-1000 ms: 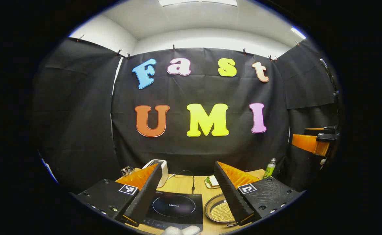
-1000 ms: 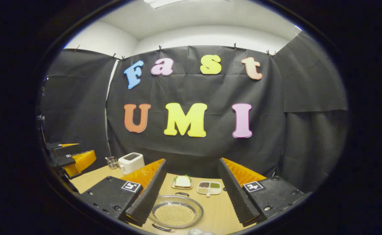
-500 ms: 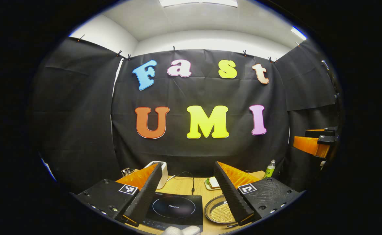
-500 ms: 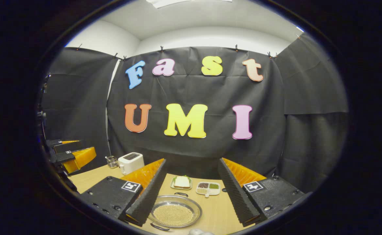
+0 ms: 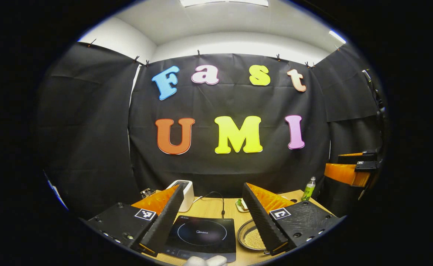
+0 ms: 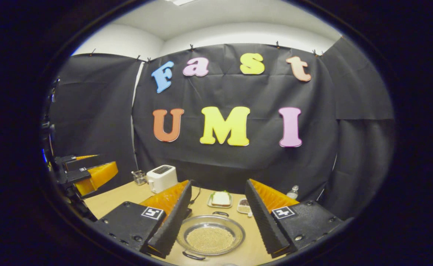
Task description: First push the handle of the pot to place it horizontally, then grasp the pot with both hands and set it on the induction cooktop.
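Hovering wide-jawed, right gripper (image 6: 213, 216) is framing the pot (image 6: 210, 235) at lower centre | pot handles (image 6: 193, 255) are lying near-far, not horizontal | left gripper (image 5: 210, 218), also spread, is facing the induction cooktop (image 5: 201, 236); pot is sitting lower right there

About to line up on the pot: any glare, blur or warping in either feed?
Left gripper view: sharp, ceiling light blown out, edges bowed. Right gripper view: sharp, pot rim glints mildly, its mesh readable.
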